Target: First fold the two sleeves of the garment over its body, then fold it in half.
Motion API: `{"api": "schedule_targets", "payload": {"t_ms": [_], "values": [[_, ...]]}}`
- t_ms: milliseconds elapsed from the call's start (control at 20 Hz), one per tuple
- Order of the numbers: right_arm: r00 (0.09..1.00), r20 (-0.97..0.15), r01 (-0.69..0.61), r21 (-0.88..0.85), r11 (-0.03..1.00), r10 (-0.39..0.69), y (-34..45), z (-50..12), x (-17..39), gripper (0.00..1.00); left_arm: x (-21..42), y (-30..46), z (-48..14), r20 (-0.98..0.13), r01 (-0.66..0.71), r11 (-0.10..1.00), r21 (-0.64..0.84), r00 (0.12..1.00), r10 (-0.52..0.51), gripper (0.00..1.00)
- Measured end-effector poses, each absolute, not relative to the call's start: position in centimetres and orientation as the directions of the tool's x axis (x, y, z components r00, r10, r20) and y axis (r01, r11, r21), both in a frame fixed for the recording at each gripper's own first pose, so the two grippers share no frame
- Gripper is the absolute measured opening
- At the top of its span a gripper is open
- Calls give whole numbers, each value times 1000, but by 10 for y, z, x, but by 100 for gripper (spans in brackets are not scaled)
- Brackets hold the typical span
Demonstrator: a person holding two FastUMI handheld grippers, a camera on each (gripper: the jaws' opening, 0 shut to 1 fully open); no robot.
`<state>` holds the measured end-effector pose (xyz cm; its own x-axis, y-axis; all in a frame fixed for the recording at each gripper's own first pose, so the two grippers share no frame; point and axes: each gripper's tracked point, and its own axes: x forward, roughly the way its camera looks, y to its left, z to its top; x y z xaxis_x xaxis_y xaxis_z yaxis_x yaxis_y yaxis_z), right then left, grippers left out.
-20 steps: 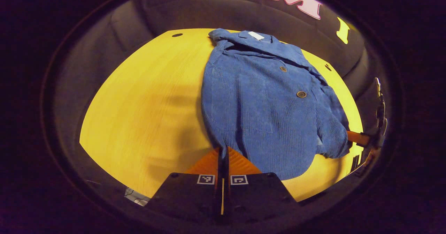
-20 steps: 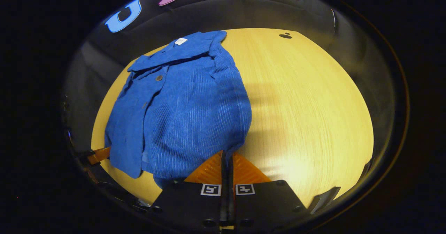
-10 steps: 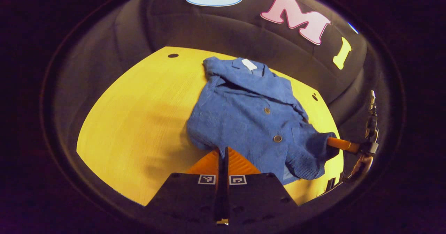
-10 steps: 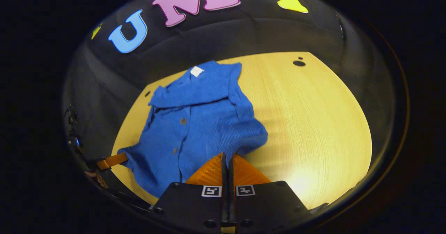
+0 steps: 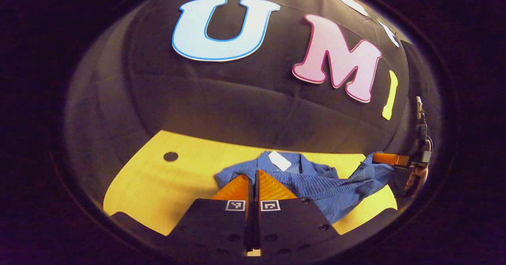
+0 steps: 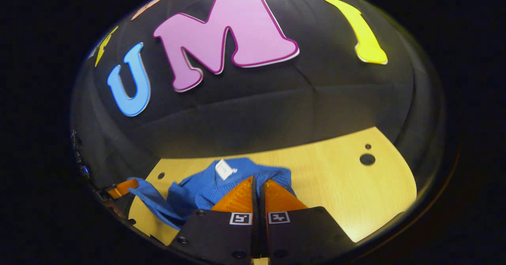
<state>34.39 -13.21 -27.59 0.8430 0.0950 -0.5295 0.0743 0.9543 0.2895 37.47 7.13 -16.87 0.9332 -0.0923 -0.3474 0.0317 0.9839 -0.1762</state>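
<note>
The blue corduroy jacket [image 5: 328, 188] lies bunched on the yellow table [image 5: 158, 182], its collar with a white label [image 5: 279, 160] at the far side. My left gripper [image 5: 253, 172] is shut on the jacket's hem, which is lifted over the body. A raised band of cloth runs from it across to my right gripper [image 5: 385, 159], held by a hand [image 5: 416, 178]. In the right gripper view my right gripper [image 6: 257, 179] is shut on the hem just before the collar label [image 6: 224, 169]. The jacket [image 6: 185, 194] trails left to the left gripper [image 6: 124, 186].
The black booth wall rises close behind the table's far edge. Round holes mark the tabletop [image 5: 170, 156] [image 6: 367, 159]. Bare table [image 6: 348, 194] stretches to the right of the jacket in the right gripper view.
Both grippers have risen and carried the hem forward over the jacket toward the collar. The views have tilted up, so the wall takes most of each.
</note>
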Motion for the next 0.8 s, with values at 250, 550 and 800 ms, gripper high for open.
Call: {"api": "schedule_targets", "payload": {"t_ms": [250,550,800], "values": [[874,-485,122,184,975,-18,-133,-331,402,72,464,107,-229,-367,-78,988,-137,930,23,31],[931,-363,22,-19,1000,-27,-120,-293,376,98,437,85,-219,-348,-58,996,-67,937,31,86],[951,-302,63,-37,997,-72,-114,-243,336,99,394,59,-151,-227,16,999,-50,974,-27,86]]}}
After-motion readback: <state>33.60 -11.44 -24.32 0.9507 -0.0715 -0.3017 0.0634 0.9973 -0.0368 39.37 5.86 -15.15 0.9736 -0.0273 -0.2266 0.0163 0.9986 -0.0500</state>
